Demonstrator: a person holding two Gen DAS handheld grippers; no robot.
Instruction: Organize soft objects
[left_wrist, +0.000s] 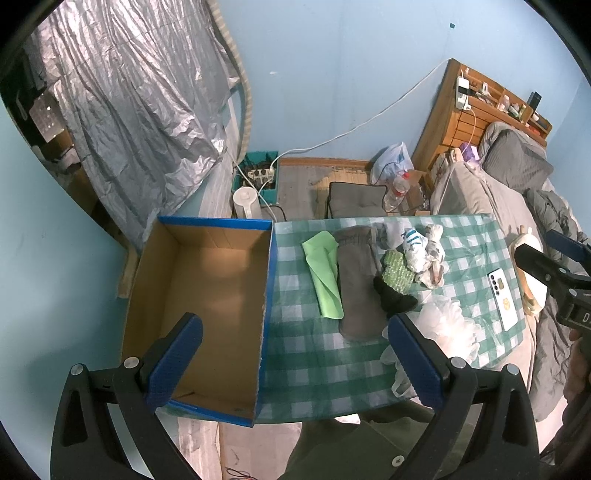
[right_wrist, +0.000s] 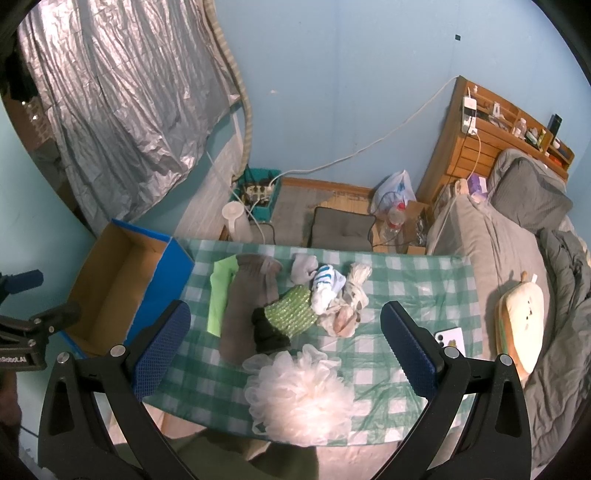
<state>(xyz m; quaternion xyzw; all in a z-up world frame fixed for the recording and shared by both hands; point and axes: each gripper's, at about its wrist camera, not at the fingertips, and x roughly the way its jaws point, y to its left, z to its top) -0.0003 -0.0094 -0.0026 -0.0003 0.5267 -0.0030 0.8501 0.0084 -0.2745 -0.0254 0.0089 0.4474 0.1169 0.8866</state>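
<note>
Both grippers (left_wrist: 291, 365) (right_wrist: 284, 350) gape empty, nothing boxed yet; next, probably pinch the lower-centre loofah (right_wrist: 299, 395) toward the left box (right_wrist: 110, 280).

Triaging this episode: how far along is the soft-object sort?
Done: nothing visible; the cardboard box holds no items.
In hand: nothing. The left gripper and right gripper are both open, held above the table.
Left: everything, still on the checked tablecloth: green cloth, grey cloth, black piece, green sponge, striped sock, white mesh puff.
</note>
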